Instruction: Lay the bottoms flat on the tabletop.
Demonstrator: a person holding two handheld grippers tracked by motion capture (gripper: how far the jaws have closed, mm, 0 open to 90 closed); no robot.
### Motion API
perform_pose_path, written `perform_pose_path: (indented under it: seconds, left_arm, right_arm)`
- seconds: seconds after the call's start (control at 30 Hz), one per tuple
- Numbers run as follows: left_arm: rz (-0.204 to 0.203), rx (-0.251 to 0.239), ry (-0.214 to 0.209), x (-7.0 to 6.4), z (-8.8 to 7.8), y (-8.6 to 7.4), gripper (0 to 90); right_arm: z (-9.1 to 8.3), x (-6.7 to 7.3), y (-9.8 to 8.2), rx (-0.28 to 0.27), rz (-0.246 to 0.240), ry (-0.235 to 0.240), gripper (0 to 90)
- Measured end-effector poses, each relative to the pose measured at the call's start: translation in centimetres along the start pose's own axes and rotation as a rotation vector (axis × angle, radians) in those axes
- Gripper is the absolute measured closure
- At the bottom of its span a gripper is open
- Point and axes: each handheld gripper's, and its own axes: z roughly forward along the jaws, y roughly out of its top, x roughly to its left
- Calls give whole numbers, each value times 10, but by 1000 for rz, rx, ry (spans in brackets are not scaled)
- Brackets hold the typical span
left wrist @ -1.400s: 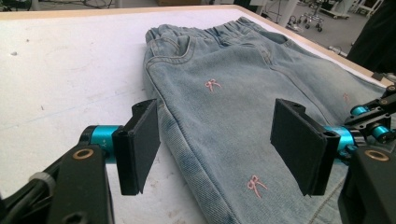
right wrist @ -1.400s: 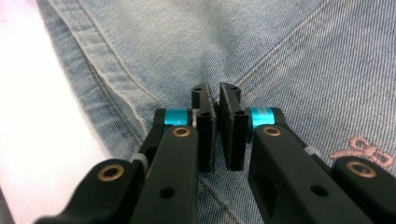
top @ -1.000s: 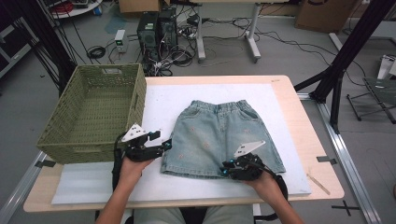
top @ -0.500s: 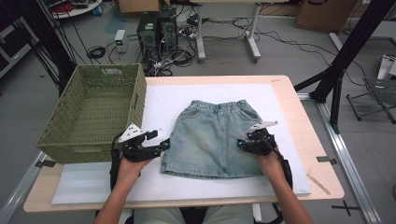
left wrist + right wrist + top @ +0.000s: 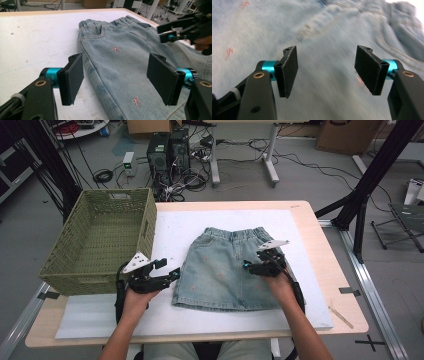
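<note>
My denim skirt (image 5: 227,270) lies flat mid-worktop (image 5: 320,245), waistband toward twelve o'clock, the green basket (image 5: 100,240) at its nine. My left tongs (image 5: 167,276) gape wide over the skirt's nine-o'clock edge, gripping nothing. My right tongs (image 5: 252,266) have just been opening, with nothing between the pads, above the three-o'clock side. The risks I see: pinching only the top layer, or uneven grabs, so the fabric bunches or drags crooked.
</note>
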Motion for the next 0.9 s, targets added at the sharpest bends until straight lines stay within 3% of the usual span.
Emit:
perform_pose_path:
  seconds: [0.1, 0.23, 0.33, 0.4, 0.47, 0.5, 0.63, 0.8, 0.9]
  left_arm:
    - [2, 3, -11, -1, 0, 0, 297]
    - [13, 0, -17, -2, 0, 1, 297]
    - [16, -2, -13, -2, -2, 2, 297]
    - [20, 0, -14, -3, -3, 3, 297]
    - [22, 0, -17, -4, -2, 3, 297]
    - [22, -3, -18, -4, -2, 3, 297]
    - [25, -9, -25, -7, -2, 4, 297]
    - [26, -3, -26, -7, -3, 3, 297]
    - [28, -8, -26, -6, -4, 3, 297]
  right_arm:
    - [20, 7, 8, 41, -26, 37, 392]
    - [39, 14, 6, 119, -60, 31, 331]
    - [37, 14, 9, 140, -81, 28, 336]
    - [31, 16, 16, 94, -58, 33, 313]
    - [27, 21, 24, 19, -29, 76, 311]
    - [28, 25, 28, 9, -33, 87, 310]
    - [47, 47, 42, 29, -93, 95, 352]
    - [78, 67, 50, 131, -128, 95, 371]
    - [80, 69, 48, 121, -114, 104, 373]
